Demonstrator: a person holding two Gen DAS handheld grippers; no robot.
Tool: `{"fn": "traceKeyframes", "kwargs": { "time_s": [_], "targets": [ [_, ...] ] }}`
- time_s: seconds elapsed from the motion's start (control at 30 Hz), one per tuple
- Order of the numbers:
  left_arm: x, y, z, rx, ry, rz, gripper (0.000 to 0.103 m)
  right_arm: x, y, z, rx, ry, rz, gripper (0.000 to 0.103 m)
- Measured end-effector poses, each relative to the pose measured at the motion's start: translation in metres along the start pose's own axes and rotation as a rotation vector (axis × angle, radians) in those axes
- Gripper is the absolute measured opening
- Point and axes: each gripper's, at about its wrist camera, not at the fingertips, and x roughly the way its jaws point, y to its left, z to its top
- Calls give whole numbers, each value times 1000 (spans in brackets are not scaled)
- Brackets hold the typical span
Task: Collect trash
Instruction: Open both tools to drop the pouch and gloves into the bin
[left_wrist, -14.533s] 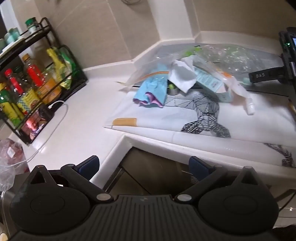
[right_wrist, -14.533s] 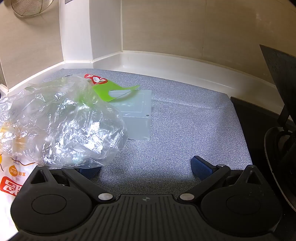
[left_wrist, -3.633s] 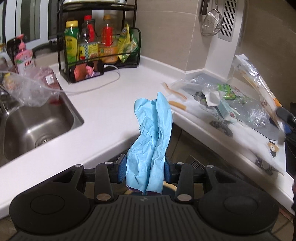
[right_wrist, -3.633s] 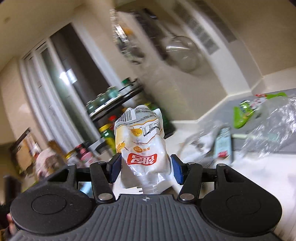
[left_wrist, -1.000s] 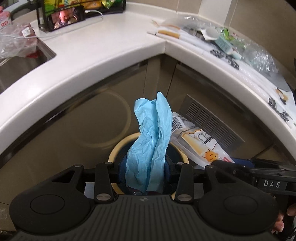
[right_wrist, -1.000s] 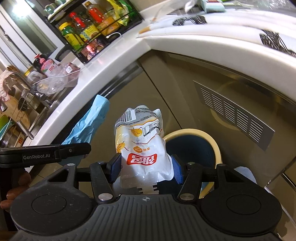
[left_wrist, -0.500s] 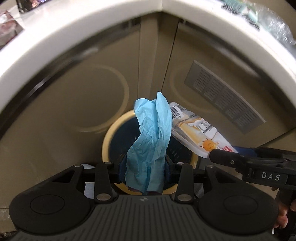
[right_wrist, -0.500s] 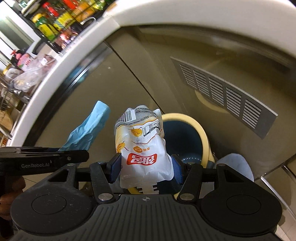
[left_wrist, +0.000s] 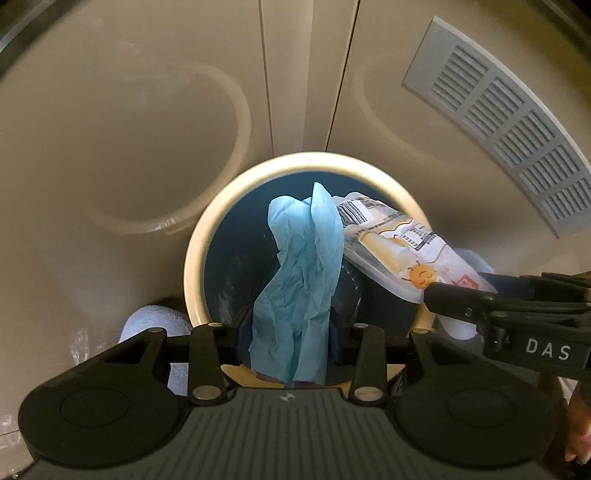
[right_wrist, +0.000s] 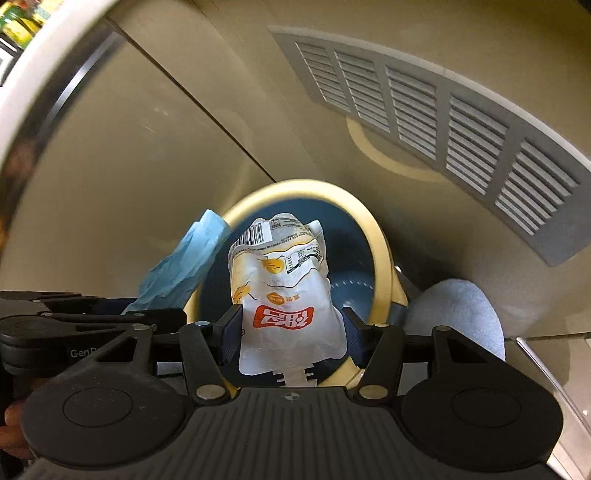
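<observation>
My left gripper (left_wrist: 288, 332) points almost straight down and is shut on a crumpled light-blue wrapper (left_wrist: 301, 280), which hangs over the dark blue inside of a round bin with a cream rim (left_wrist: 207, 229). My right gripper (right_wrist: 291, 328) is shut on a white and yellow snack pouch (right_wrist: 284, 291) with a red label, held over the same bin (right_wrist: 380, 243). In the left wrist view the pouch (left_wrist: 399, 251) reaches in from the right, beside the blue wrapper. The blue wrapper (right_wrist: 184, 266) shows at the left in the right wrist view.
Beige cabinet doors (left_wrist: 110, 129) stand behind the bin, with a grey vent grille (left_wrist: 509, 122) at the upper right. Pale blue slippers (right_wrist: 458, 314) flank the bin on the floor. The white counter edge (right_wrist: 33, 74) curves overhead at the left.
Both grippers have sunk towards the bin and tipped further down, each still gripping its trash. The counter has slid out of the left wrist view and the bin opening looks larger.
</observation>
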Motion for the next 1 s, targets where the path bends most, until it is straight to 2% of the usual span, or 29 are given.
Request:
{"fn": "traceKeyframes", "kwargs": {
  "time_s": [0.37, 0.83, 0.87, 0.9, 0.93, 0.97, 1.0],
  "targets": [
    [29, -6, 6, 15, 83, 9, 45, 37, 6, 6, -22, 78, -46, 59],
    [52, -10, 15, 29, 113, 14, 48, 35, 8, 10, -3, 106, -88, 60],
    [56, -12, 15, 34, 115, 11, 55, 35, 7, 10, 1, 107, -91, 63],
    [56, -13, 16, 39, 119, 7, 69, 38, 6, 9, 11, 105, -93, 63],
    [58, -13, 16, 43, 121, 12, 76, 37, 6, 9, 26, 100, -102, 67],
    [57, -12, 16, 40, 117, 33, 88, 36, 5, 9, 44, 95, -111, 74],
    [57, -11, 16, 37, 109, 45, 95, 35, 4, 10, 62, 86, -134, 79]
  ]
}}
